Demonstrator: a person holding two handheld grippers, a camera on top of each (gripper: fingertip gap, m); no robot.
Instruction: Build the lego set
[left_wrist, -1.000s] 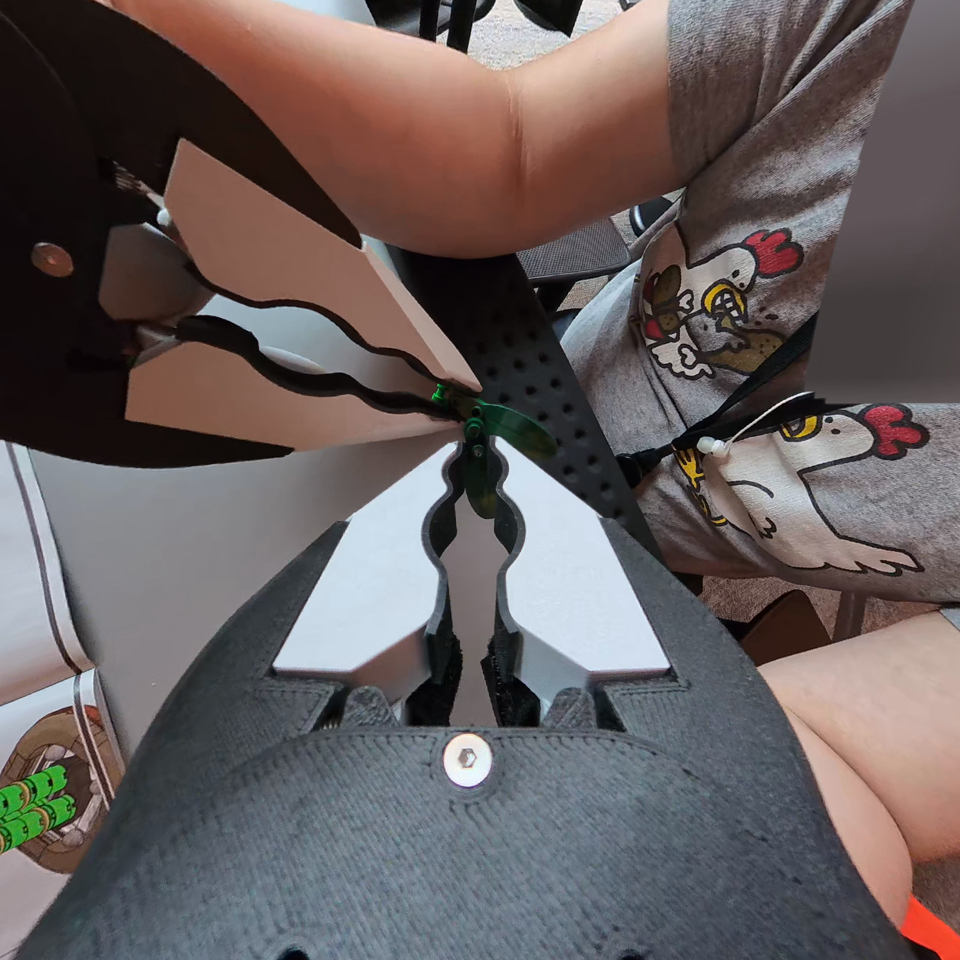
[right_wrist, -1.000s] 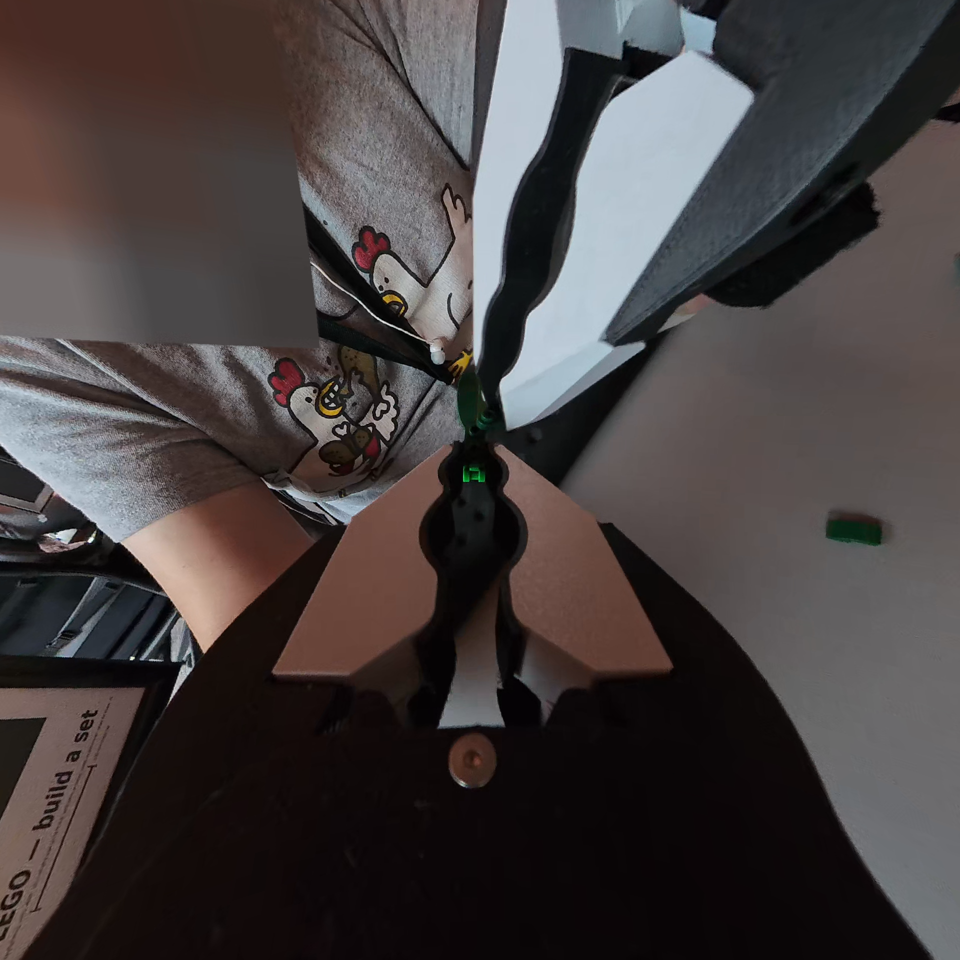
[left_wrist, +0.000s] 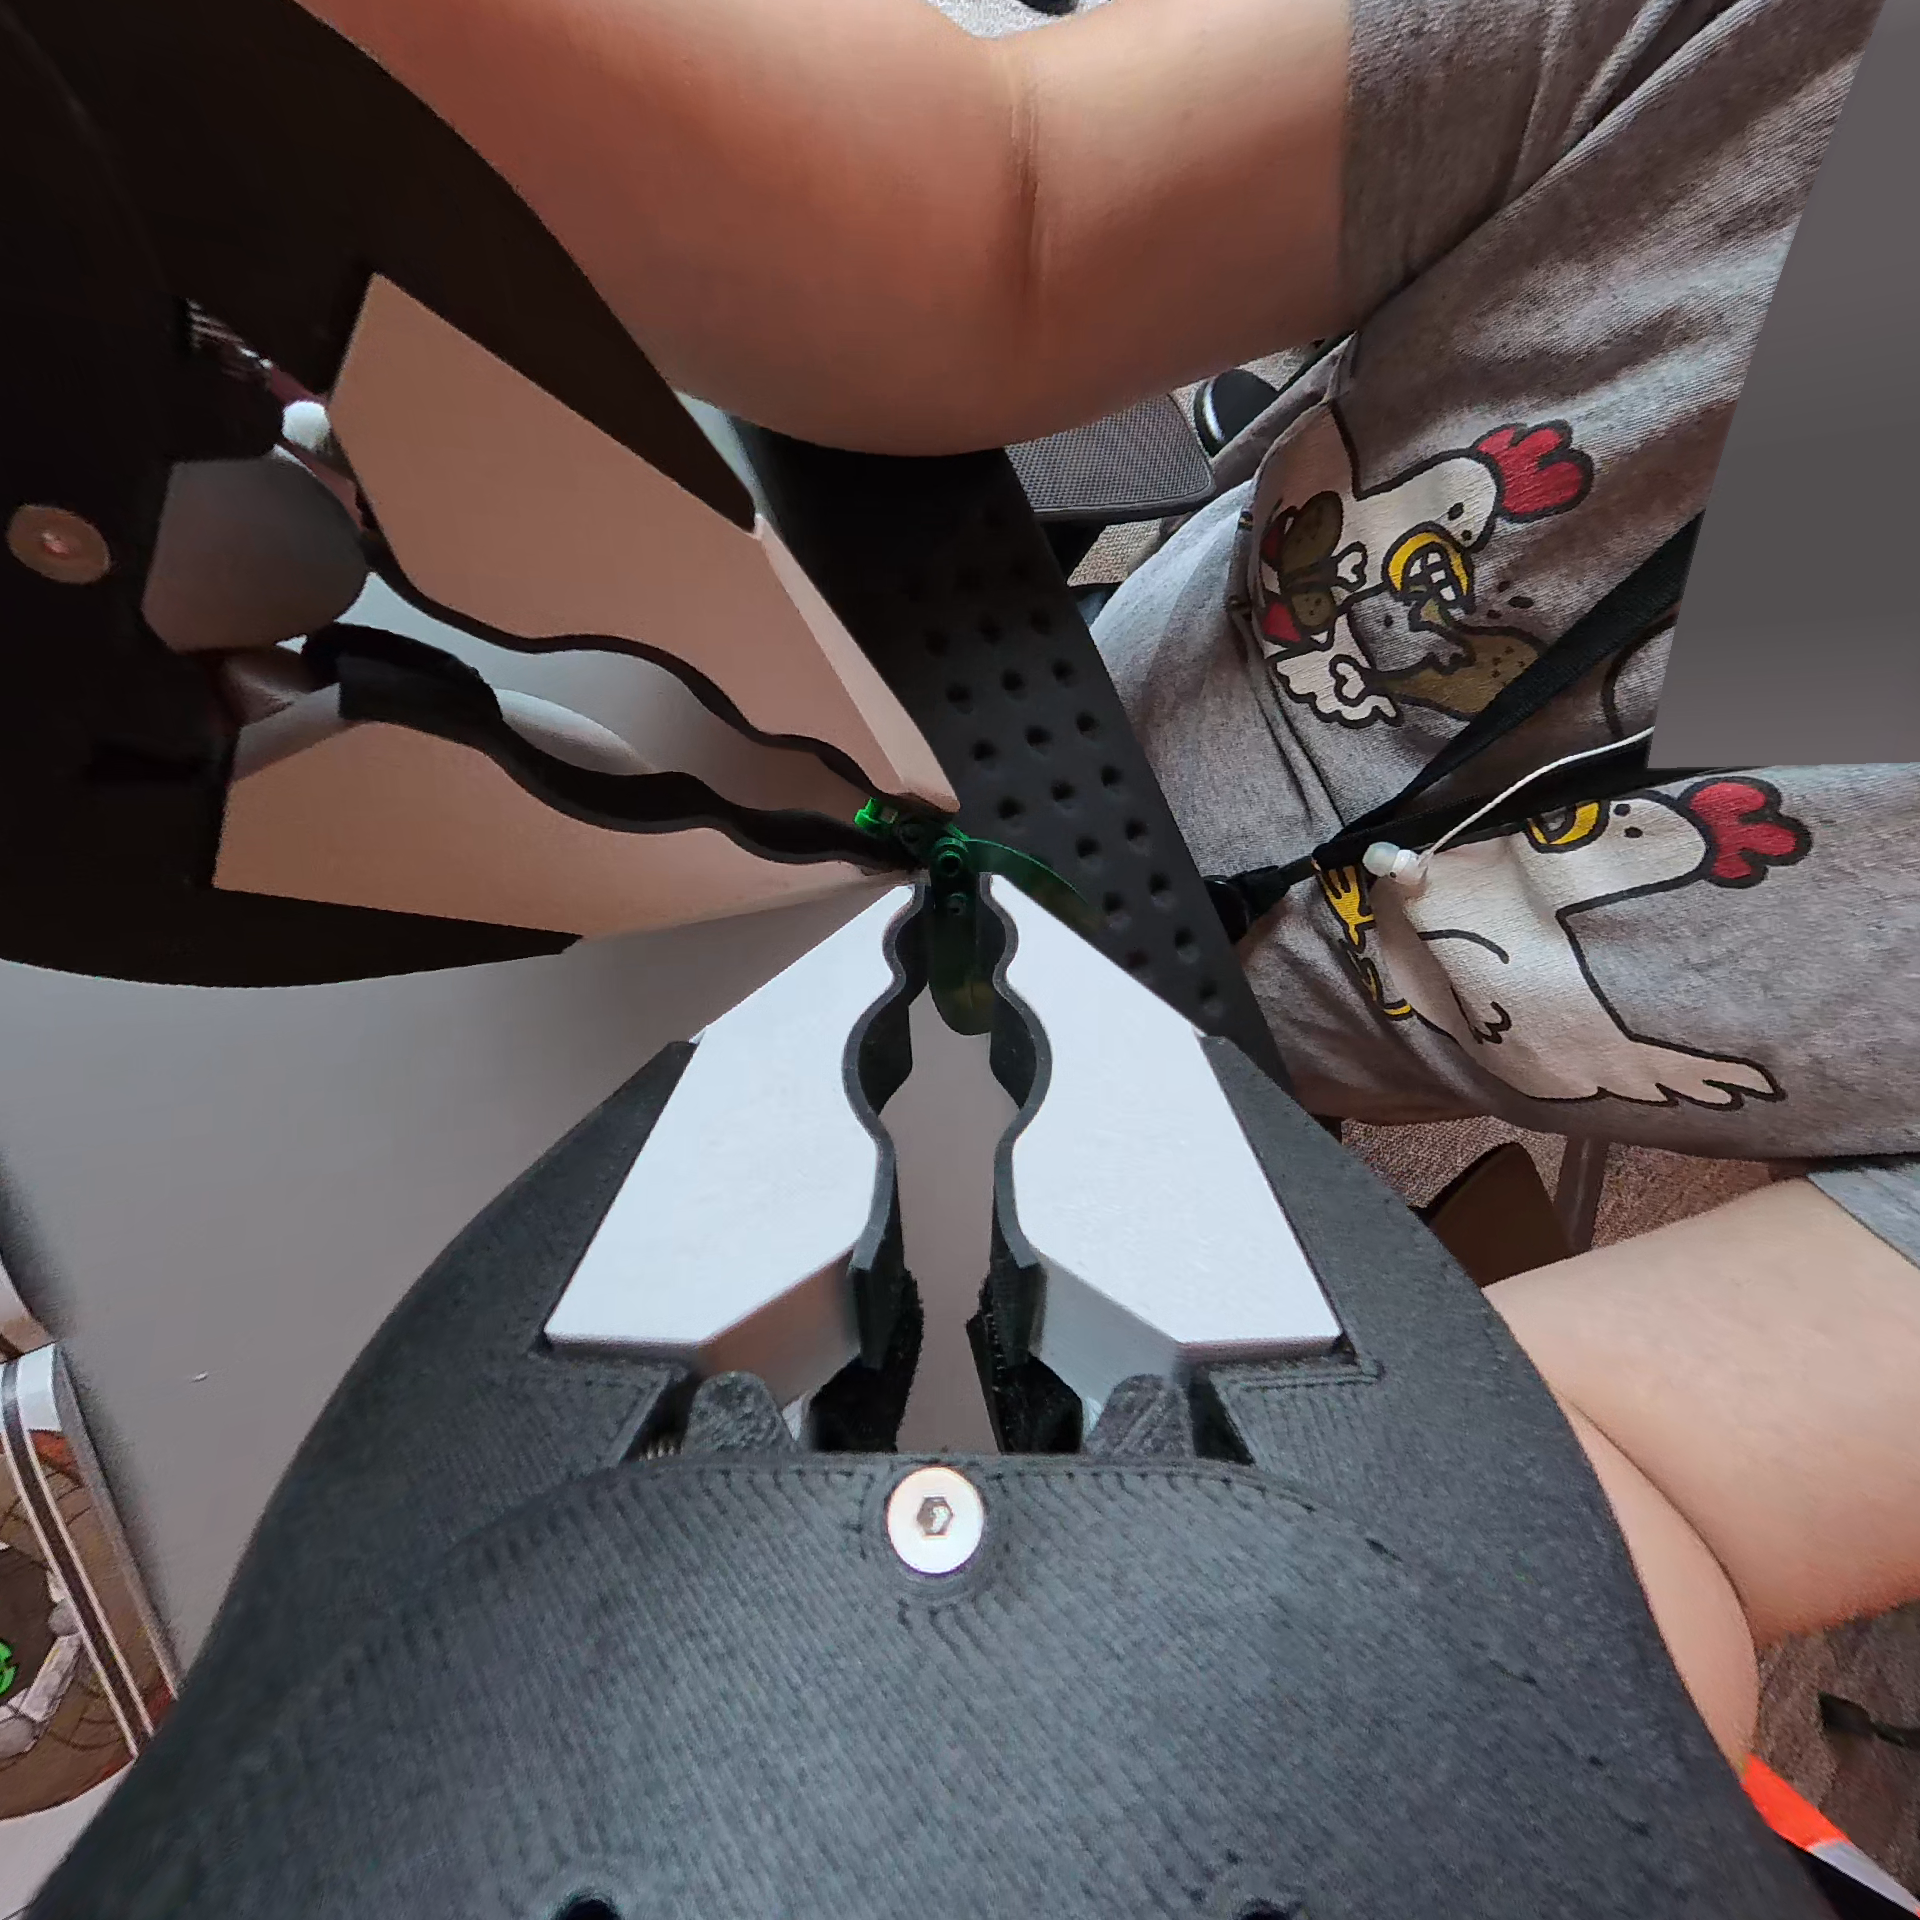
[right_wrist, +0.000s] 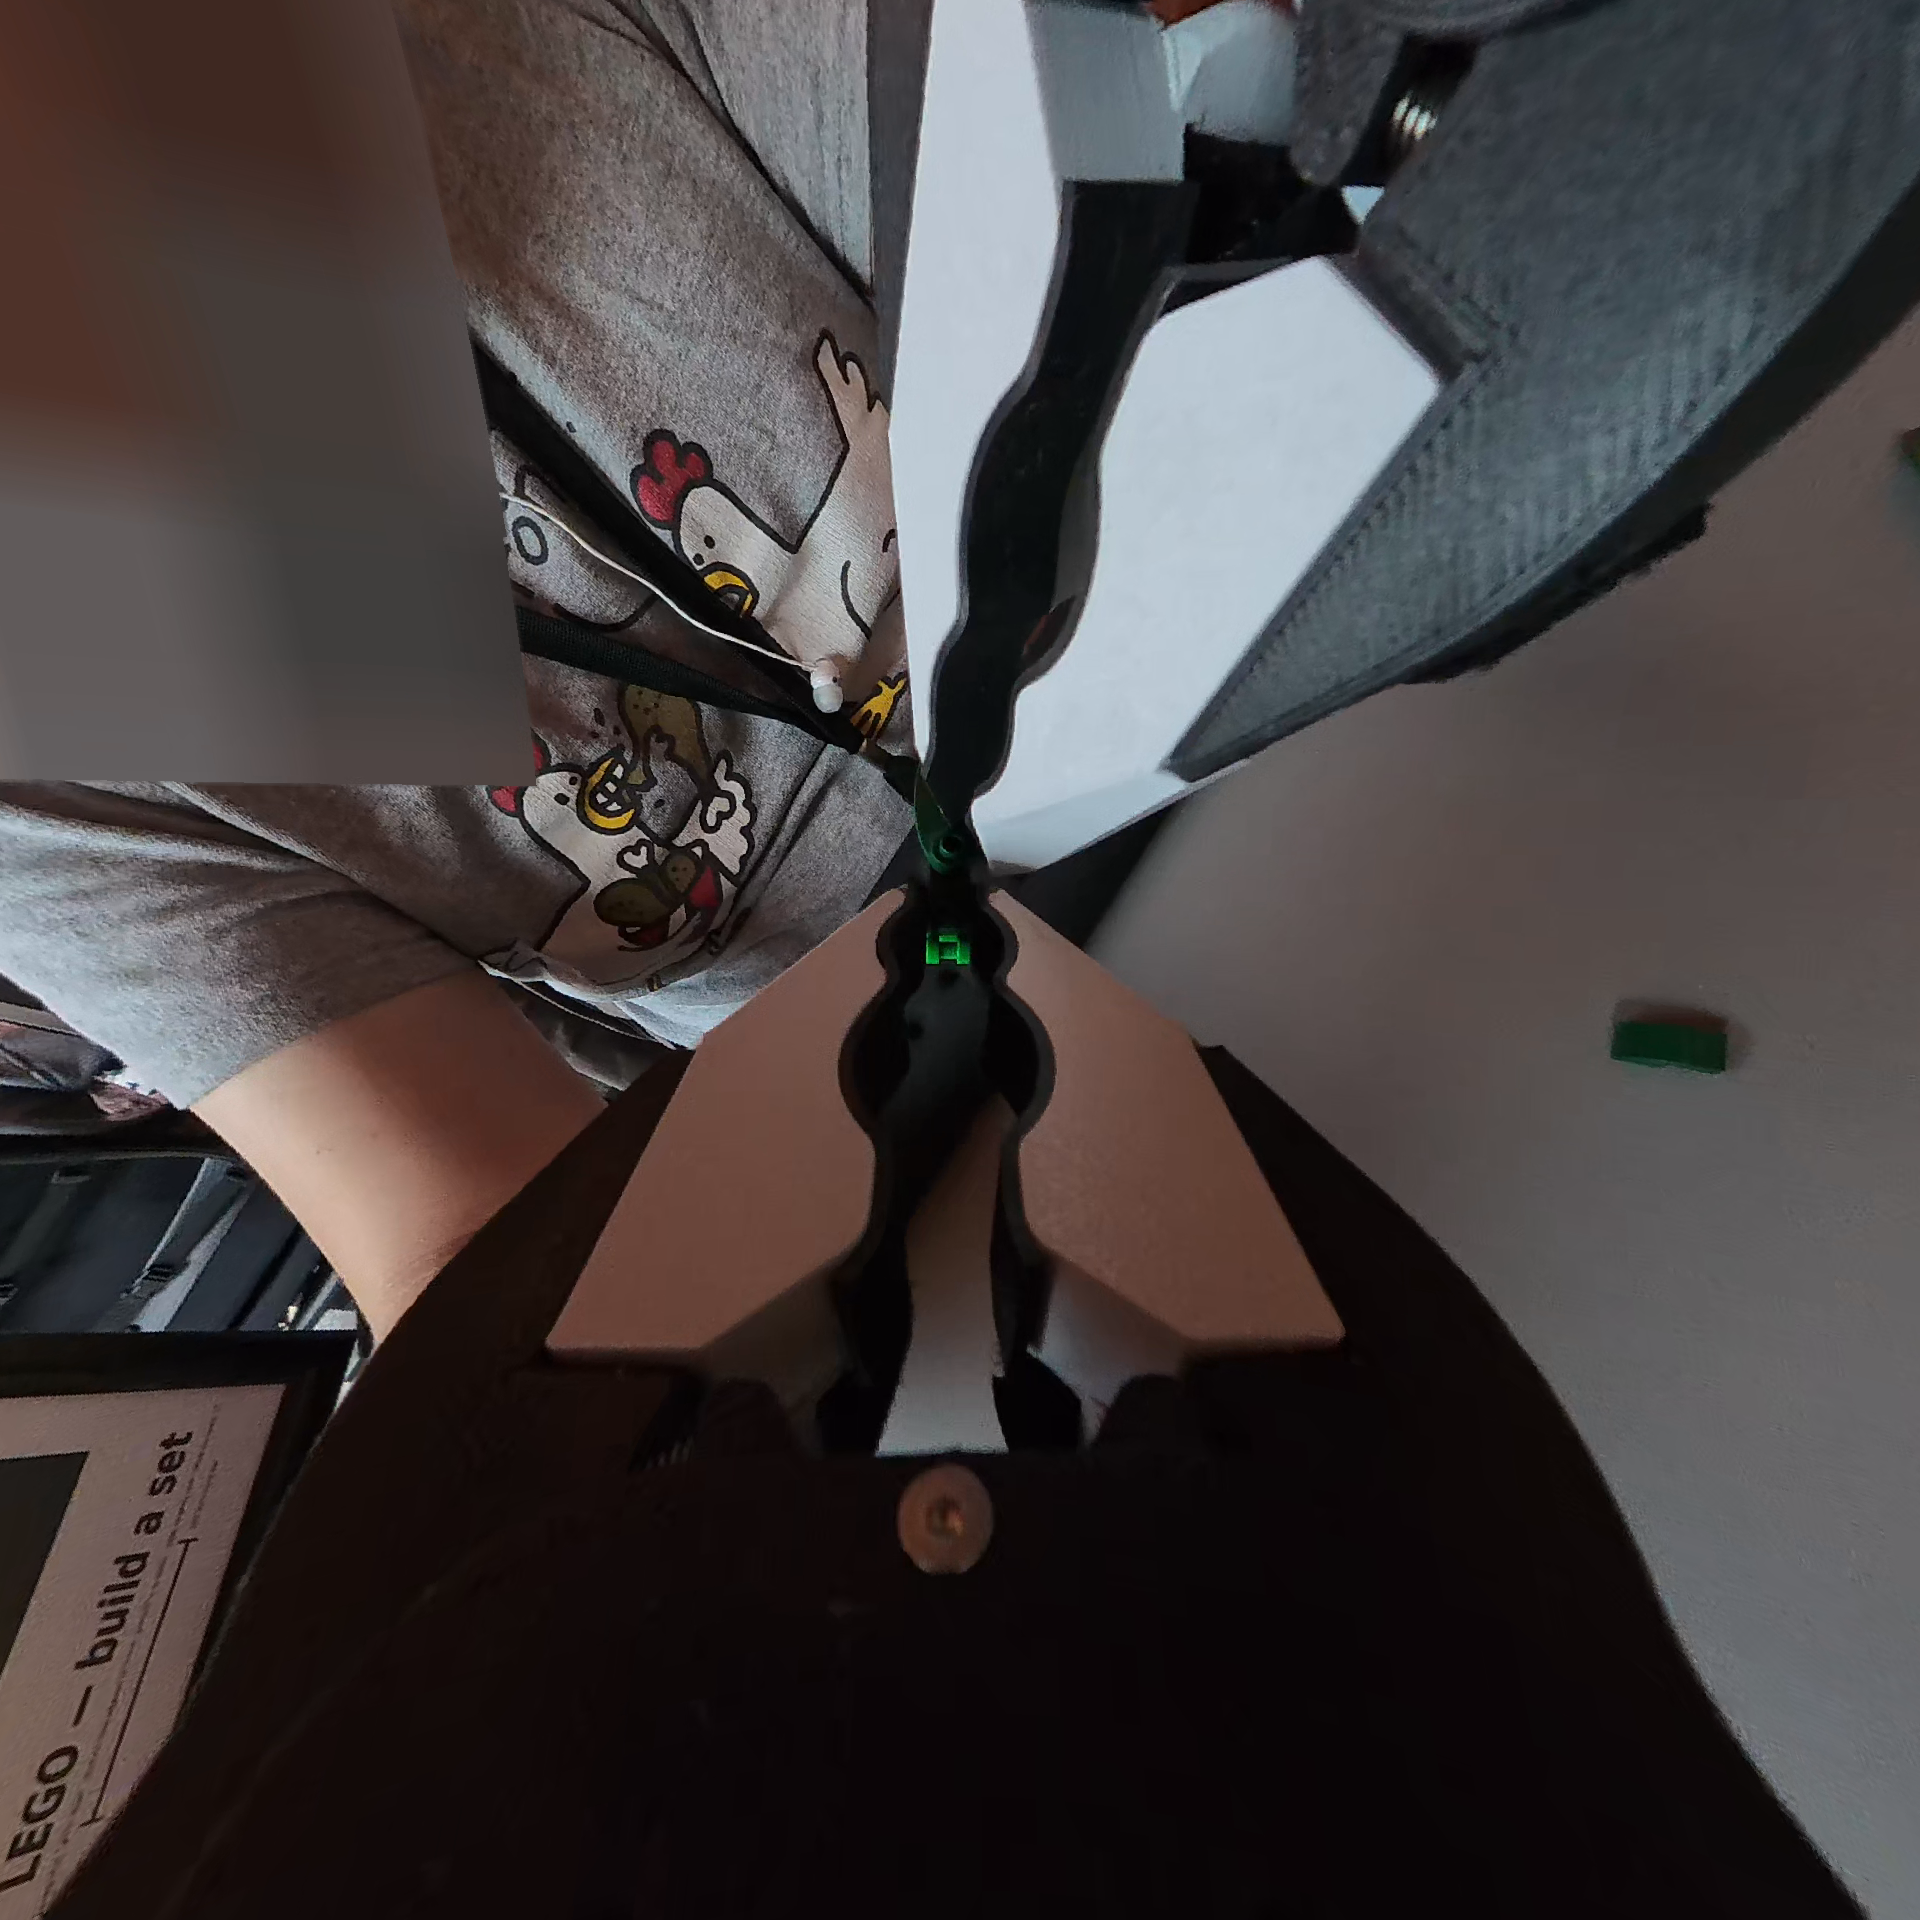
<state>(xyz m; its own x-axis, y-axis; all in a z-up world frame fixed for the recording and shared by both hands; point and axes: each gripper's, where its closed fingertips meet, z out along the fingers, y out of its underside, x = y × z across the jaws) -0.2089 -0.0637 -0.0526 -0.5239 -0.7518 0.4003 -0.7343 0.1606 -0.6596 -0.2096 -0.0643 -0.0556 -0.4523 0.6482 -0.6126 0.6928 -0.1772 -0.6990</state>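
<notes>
The left claw (left_wrist: 951, 914) is pinched narrow on a dark green leaf piece (left_wrist: 958, 982), whose blade lies between its two black wavy fingertips and whose studded end pokes out past them. The right claw (right_wrist: 945, 914) is likewise closed tight, gripping a small bright green clip piece (right_wrist: 948, 948) at its tips. The two claws meet tip to tip, roughly at right angles, so that the leaf piece and the clip piece touch at the joint; a second curved green blade (left_wrist: 1023, 868) fans out from that joint toward the person's lap. In the left wrist view the right claw (left_wrist: 914, 831) comes in from the upper left, with the person's bare forearm (left_wrist: 935, 229) above it.

Both claws hang just off the edge of the pale grey worktop (right_wrist: 1558, 1351), in front of a person's grey shirt printed with chickens (left_wrist: 1507, 935). A single dark green brick (right_wrist: 1670, 1042) lies on the worktop, well apart from the claws. A printed instruction sheet (left_wrist: 52, 1558) lies at the worktop's edge in the left wrist view, and a framed card (right_wrist: 125, 1610) shows at the lower left of the right wrist view.
</notes>
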